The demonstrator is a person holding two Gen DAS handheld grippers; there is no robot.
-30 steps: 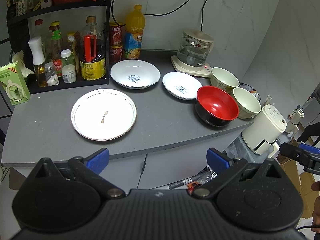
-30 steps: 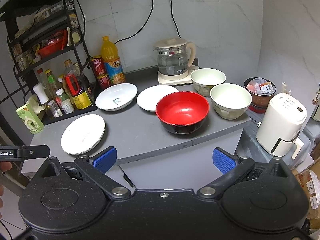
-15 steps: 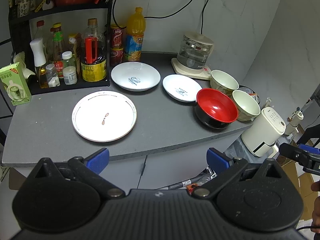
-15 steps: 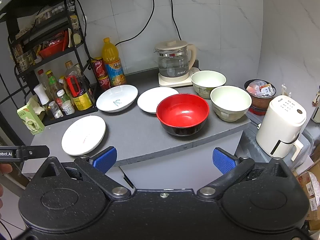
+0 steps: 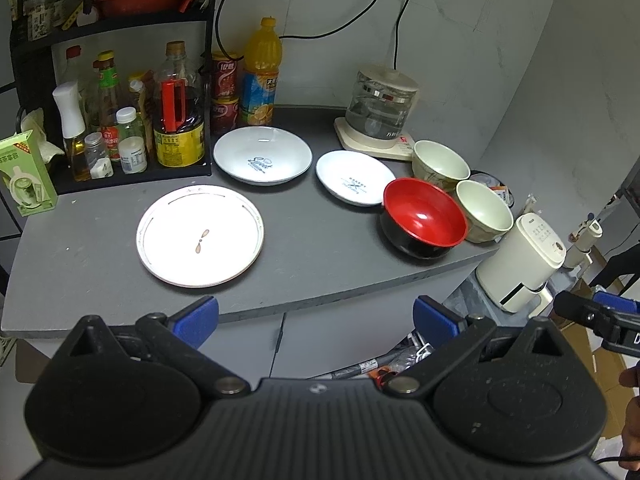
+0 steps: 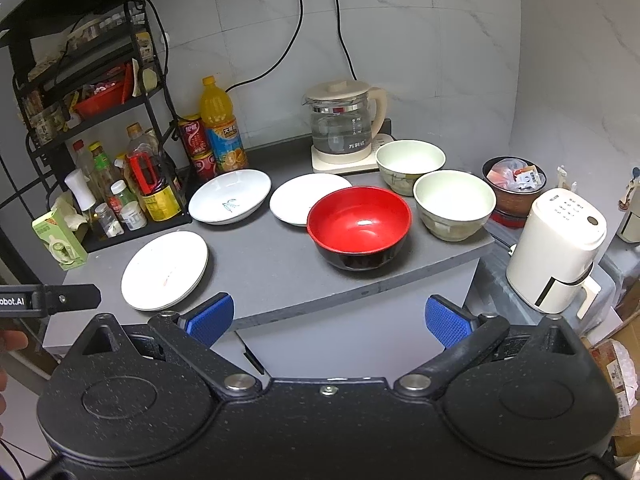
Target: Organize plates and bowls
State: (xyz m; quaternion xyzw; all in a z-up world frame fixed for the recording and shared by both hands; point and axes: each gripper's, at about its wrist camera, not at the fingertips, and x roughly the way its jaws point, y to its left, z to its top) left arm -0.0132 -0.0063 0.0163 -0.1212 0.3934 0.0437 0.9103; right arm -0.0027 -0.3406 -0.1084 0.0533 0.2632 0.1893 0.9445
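On the grey counter (image 5: 312, 256) lie a flat white plate (image 5: 200, 235) (image 6: 165, 270), a deep white plate (image 5: 262, 155) (image 6: 229, 196) and a small white plate (image 5: 354, 177) (image 6: 296, 198). To their right stand a red bowl (image 5: 424, 216) (image 6: 359, 226) and two cream bowls, the rear one (image 5: 440, 163) (image 6: 410, 164) and the front one (image 5: 484, 211) (image 6: 454, 204). My left gripper (image 5: 316, 322) is open and empty, below the counter's front edge. Equally low and in front of the counter, my right gripper (image 6: 328, 318) stands open with nothing in it.
A black rack (image 5: 116, 92) of bottles fills the back left, with an orange drink bottle (image 5: 260, 72) and cans beside it. A glass kettle (image 6: 344, 124) sits at the back. A green carton (image 5: 24, 174) stands far left. A white appliance (image 6: 556, 254) is off the counter's right end.
Both grippers have drawn slightly back and upward from the counter; the dishes look a little smaller and lower in view. Nothing on the counter has moved.
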